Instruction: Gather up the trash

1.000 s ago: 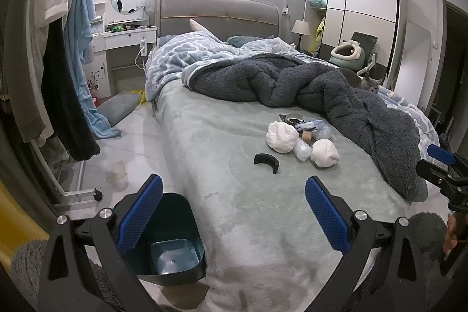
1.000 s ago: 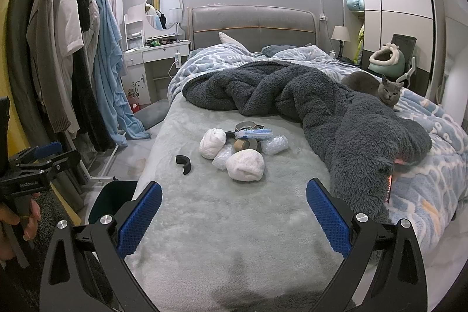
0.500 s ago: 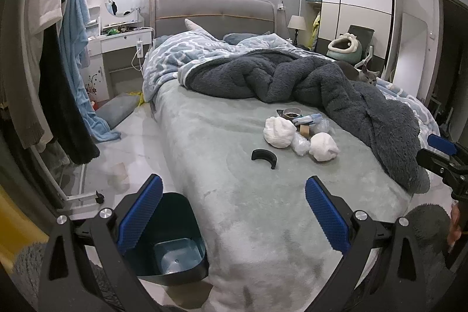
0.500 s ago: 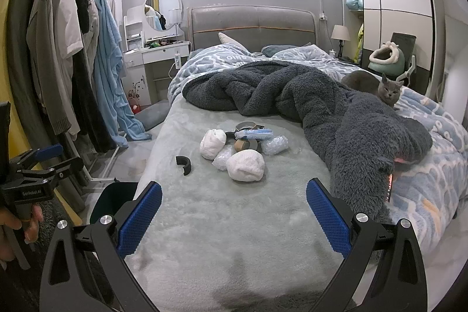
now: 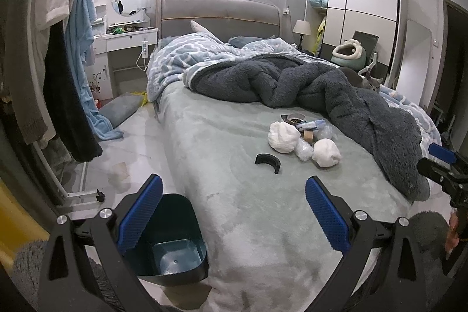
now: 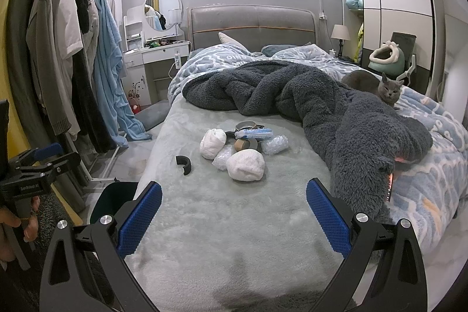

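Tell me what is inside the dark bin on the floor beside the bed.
In the left wrist view the bin shows only its bare bluish bottom, with no trash on it. The left gripper's finger hides the bin's near left corner, so that part cannot be checked.

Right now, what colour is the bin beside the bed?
Dark teal-blue bin, showing best in the left wrist view, where its inside is visible.

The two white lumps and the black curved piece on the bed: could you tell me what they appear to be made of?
White lumps: probably crumpled tissue or soft paper, matte and wrinkled. Black curved piece: looks like rigid plastic, smooth, dull, holding its arc shape. Neither can be confirmed from here.
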Action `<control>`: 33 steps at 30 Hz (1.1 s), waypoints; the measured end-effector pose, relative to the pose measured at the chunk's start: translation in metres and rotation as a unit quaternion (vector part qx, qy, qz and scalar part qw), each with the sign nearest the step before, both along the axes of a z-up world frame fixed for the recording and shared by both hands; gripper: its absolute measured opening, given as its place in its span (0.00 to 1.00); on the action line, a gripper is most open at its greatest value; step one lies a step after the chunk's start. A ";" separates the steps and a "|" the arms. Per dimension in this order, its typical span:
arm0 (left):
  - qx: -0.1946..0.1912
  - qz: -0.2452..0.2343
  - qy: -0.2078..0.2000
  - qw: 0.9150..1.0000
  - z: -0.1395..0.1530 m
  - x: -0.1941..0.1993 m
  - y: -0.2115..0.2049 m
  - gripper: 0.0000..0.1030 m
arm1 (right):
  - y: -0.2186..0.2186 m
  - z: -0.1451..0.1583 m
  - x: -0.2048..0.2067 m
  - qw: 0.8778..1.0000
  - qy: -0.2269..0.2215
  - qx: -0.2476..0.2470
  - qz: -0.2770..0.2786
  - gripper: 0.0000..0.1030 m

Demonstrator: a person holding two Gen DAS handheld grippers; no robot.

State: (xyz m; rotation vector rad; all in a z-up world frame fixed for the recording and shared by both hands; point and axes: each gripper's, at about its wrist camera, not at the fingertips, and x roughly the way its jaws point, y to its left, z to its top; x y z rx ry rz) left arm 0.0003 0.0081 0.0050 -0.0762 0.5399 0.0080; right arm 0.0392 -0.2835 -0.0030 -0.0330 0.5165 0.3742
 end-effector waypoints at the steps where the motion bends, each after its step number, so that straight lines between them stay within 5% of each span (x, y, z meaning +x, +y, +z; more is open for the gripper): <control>1: -0.003 0.000 0.000 1.000 0.000 0.000 0.001 0.97 | 0.000 0.000 0.000 1.000 0.000 0.000 0.000 0.97; 33: -0.023 -0.026 0.005 0.999 0.004 0.001 0.000 0.97 | 0.008 0.003 0.000 1.000 0.005 -0.005 0.005 0.97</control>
